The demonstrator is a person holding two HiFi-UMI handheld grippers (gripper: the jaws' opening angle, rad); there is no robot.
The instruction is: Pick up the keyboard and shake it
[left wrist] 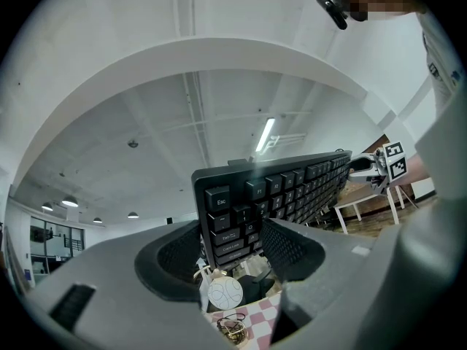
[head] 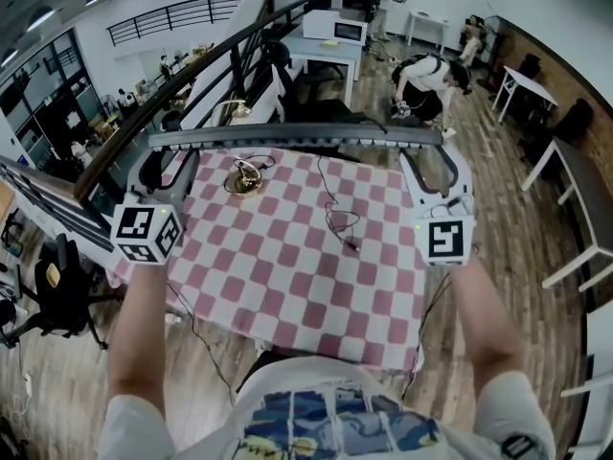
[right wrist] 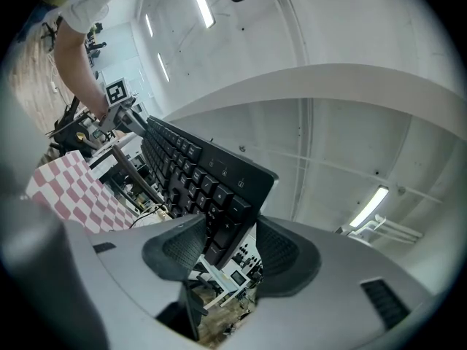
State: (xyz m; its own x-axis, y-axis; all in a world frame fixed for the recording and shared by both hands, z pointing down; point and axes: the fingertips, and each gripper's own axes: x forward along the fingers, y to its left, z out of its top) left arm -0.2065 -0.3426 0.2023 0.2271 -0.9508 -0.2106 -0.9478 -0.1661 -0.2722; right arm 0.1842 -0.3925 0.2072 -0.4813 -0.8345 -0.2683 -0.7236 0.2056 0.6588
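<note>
1. Clearly, the left gripper [head: 156,161] and the right gripper [head: 448,166] are each clamped on one end of the keyboard [head: 306,137], which is lifted above the far side of the checked table [head: 287,286].
2. I judge it light, stiff and somewhat slippery, so gripping both ends suits shaking.
3. Both gripper views show keys between the pads. The head view shows only the keyboard's edge, and a cable [head: 335,217] on the table.

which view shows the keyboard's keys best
The left gripper view: the keyboard faces it, with key legends like Esc readable. The right gripper view shows the keys too, more obliquely. The head view shows mainly its long edge.
</note>
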